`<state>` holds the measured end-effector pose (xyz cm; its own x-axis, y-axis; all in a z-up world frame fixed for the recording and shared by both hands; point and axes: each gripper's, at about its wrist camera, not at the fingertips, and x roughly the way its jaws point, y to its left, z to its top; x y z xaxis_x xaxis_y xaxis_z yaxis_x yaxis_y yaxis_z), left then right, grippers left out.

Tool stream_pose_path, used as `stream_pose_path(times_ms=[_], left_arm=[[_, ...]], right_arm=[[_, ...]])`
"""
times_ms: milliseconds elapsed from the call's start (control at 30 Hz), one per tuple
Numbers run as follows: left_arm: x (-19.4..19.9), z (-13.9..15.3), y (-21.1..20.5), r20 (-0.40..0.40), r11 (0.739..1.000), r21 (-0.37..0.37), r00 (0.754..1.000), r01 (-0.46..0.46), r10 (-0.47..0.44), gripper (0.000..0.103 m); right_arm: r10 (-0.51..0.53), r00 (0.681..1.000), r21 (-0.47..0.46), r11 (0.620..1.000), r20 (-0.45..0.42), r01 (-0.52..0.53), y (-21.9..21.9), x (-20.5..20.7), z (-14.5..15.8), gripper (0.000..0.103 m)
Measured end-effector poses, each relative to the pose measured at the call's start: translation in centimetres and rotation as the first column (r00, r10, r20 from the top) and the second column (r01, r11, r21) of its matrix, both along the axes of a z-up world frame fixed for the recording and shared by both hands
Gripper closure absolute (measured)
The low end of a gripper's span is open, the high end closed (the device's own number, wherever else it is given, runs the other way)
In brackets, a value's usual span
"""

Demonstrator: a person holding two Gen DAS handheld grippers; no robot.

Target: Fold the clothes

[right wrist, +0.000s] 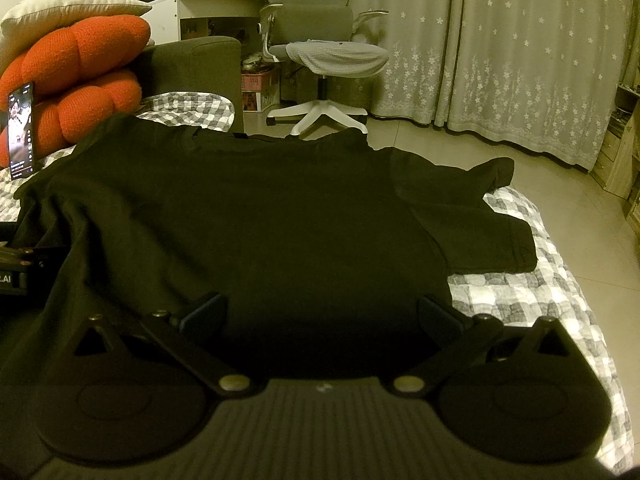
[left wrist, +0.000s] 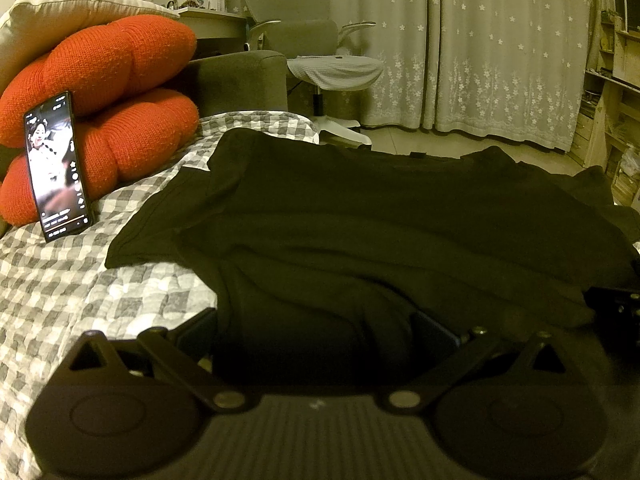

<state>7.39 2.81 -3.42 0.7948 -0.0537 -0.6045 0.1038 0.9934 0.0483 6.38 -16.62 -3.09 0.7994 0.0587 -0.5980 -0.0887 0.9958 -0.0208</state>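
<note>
While the black T-shirt (right wrist: 256, 216) is lying spread on the checked bed cover (right wrist: 532, 292), both grippers are hovering at its near hem, right gripper (right wrist: 320, 314) and left gripper (left wrist: 320, 332) fingers wide; next, each needs to pinch the hem for folding.

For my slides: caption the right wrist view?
Open right hand-held gripper at the hem of a black T-shirt spread on a checked quilt.

Dim yellowish light, fisheye-bent edges — foreground blurred
</note>
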Motion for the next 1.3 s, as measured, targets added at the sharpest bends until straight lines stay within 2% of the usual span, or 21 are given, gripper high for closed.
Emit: stream_pose_path(times_ms=[633, 800, 967, 1100, 1167, 1233, 1300], left_arm=[[0.1, 0.0, 0.1, -0.002, 1.0, -0.007, 1.0, 0.001, -0.001, 0.0], [-0.3, 0.7, 1.4, -0.061, 1.0, -0.021, 0.998, 0.018, -0.019, 0.0], [-3.3, 2.1, 5.3, -0.132, 0.988, -0.146, 0.991, -0.051, 0.031, 0.0], [-4.8, 2.4, 8.5, -0.184, 0.954, -0.272, 0.98, -0.127, 0.078, 0.0], [-6.0, 2.3, 8.8, -0.182, 0.95, -0.288, 0.981, -0.117, 0.065, 0.0], [-7.2, 2.2, 9.0, -0.179, 0.947, -0.302, 0.982, -0.106, 0.053, 0.0], [-8.4, 2.1, 9.2, -0.191, 0.943, -0.313, 0.98, -0.115, 0.056, 0.0]], right_arm=[[-0.02, 1.0, 0.0, 1.0, -0.001, 0.02, 0.4, 0.2, -0.1, 0.0], [0.01, 0.998, 0.01, 1.0, -0.056, -0.01, 0.2, -0.5, 0.7, 0.0], [0.04, 0.997, 0.057, 0.998, -0.059, -0.036, -0.8, -2.6, 1.7, 0.0], [0.0, 0.994, 0.177, 0.984, -0.107, 0.019, -3.1, -4.6, 2.2, 0.0], [-0.02, 0.99, 0.239, 0.97, -0.139, 0.053, -4.3, -5.4, 2.2, 0.0], [-0.013, 0.991, 0.257, 0.965, -0.136, 0.047, -4.6, -6.3, 2.3, 0.0], [-0.015, 0.992, 0.26, 0.964, -0.128, 0.049, -4.6, -7.4, 2.5, 0.016]])
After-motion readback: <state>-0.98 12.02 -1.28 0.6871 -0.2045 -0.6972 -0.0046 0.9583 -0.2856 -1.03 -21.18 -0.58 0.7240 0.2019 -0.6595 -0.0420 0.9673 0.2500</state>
